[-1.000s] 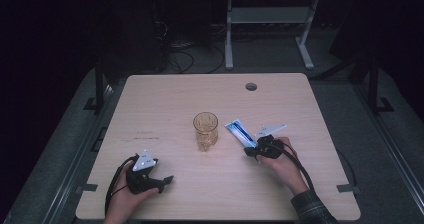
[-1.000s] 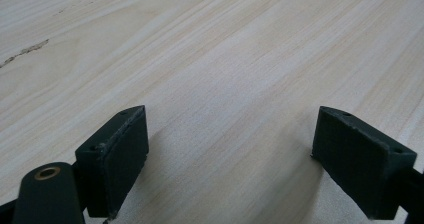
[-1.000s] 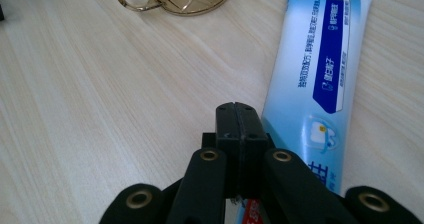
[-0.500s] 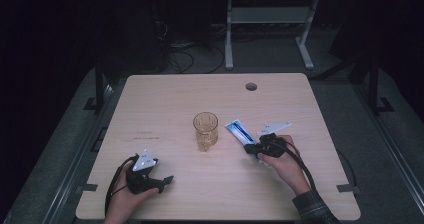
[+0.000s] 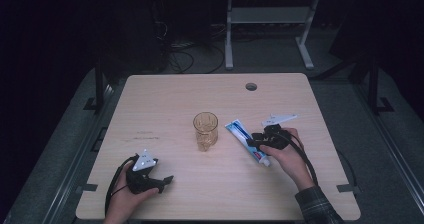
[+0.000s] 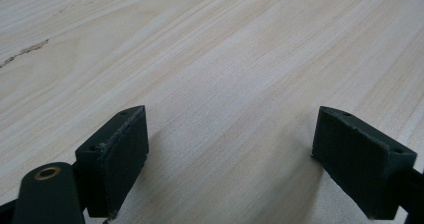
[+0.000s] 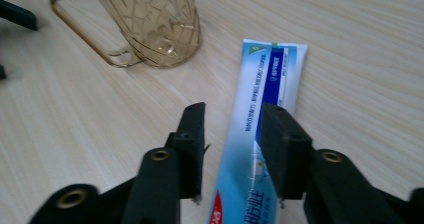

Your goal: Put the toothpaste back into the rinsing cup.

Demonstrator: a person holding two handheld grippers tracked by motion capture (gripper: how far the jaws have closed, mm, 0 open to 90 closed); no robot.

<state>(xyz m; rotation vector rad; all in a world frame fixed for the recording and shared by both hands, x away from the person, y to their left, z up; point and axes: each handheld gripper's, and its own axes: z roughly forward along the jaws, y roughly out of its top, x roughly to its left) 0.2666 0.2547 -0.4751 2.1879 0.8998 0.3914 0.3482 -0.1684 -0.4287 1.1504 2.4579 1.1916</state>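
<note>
Room: dark, with cables and a metal frame on the floor beyond the worktop.
Worktop [image 5: 165, 109]: pale wood grain, a round cable hole [image 5: 251, 86] near its far edge.
Cup [image 5: 205, 131]: amber, see-through, with a handle; upright at mid-worktop, left of the tube and apart from it.
Tube [image 5: 243, 136]: white and blue toothpaste tube lying flat, right of the cup, its cap end toward the person and its flat crimped end pointing away, toward the cup's side.
Right tool [image 5: 256, 143]: over the tube's near half, in the person's right hand [image 5: 283, 153]. Its jaws have just been opening. In the right gripper view the tube [image 7: 255, 134] lies between them: the left jaw stands clear with bare wood in the gap, the right jaw sits over the tube's edge. No clamp on it.
Left tool [image 5: 162, 182]: at the near left of the worktop, well apart from cup and tube, in the left hand [image 5: 125, 196]. Jaws wide apart, bare wood between them.
</note>
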